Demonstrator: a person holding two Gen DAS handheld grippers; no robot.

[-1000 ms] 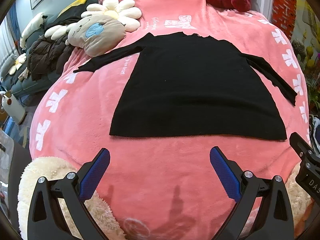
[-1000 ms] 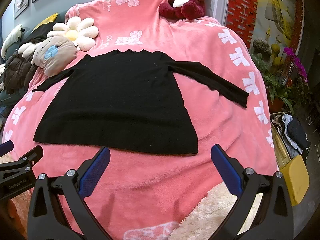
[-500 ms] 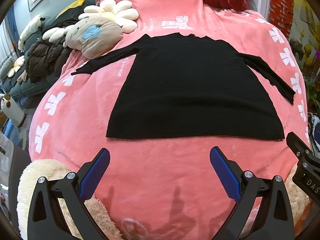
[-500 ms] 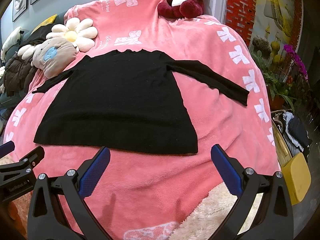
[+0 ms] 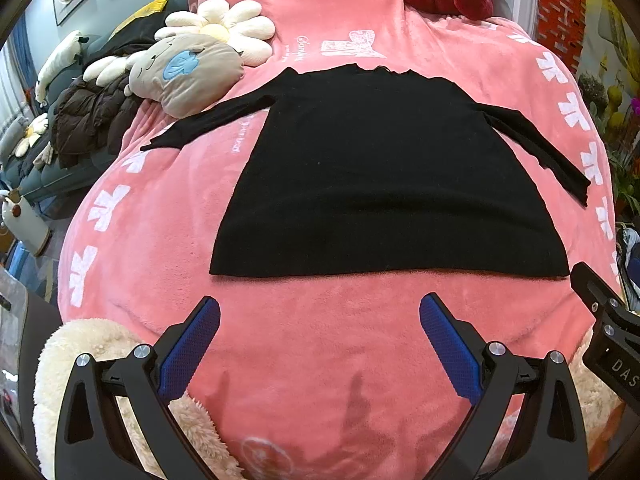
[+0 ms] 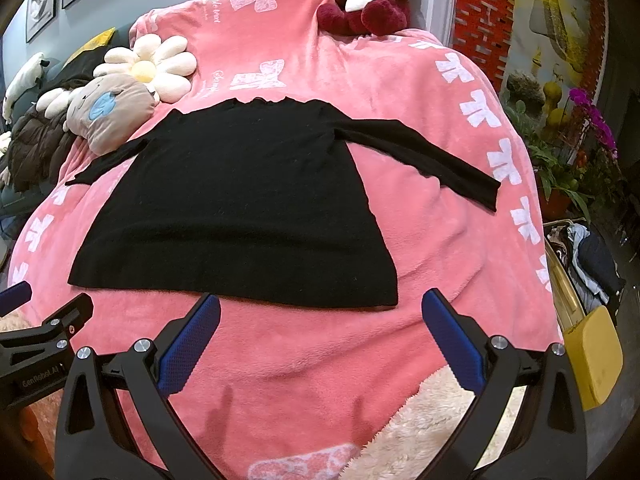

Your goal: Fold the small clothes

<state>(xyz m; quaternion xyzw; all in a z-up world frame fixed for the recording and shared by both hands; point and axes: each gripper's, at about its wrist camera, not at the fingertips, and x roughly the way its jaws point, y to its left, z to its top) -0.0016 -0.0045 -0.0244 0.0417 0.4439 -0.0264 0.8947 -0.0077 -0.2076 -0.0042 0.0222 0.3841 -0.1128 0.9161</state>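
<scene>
A black long-sleeved top (image 5: 384,176) lies flat on a pink blanket (image 5: 160,208), hem toward me, both sleeves spread out to the sides. It also shows in the right wrist view (image 6: 240,204). My left gripper (image 5: 319,320) is open and empty, just short of the hem's middle. My right gripper (image 6: 320,316) is open and empty, at the hem near its right corner. Each gripper's edge shows in the other's view.
A grey plush pillow (image 5: 188,72) and a flower cushion (image 5: 224,28) lie at the far left by the left sleeve. A red plush bear (image 6: 368,0) sits at the back. A cream fleece (image 6: 424,420) lies under the grippers. A basket of clothes (image 6: 588,256) stands at the right.
Both grippers have edged slightly forward toward the hem. The top has not moved and both grippers stay open.
</scene>
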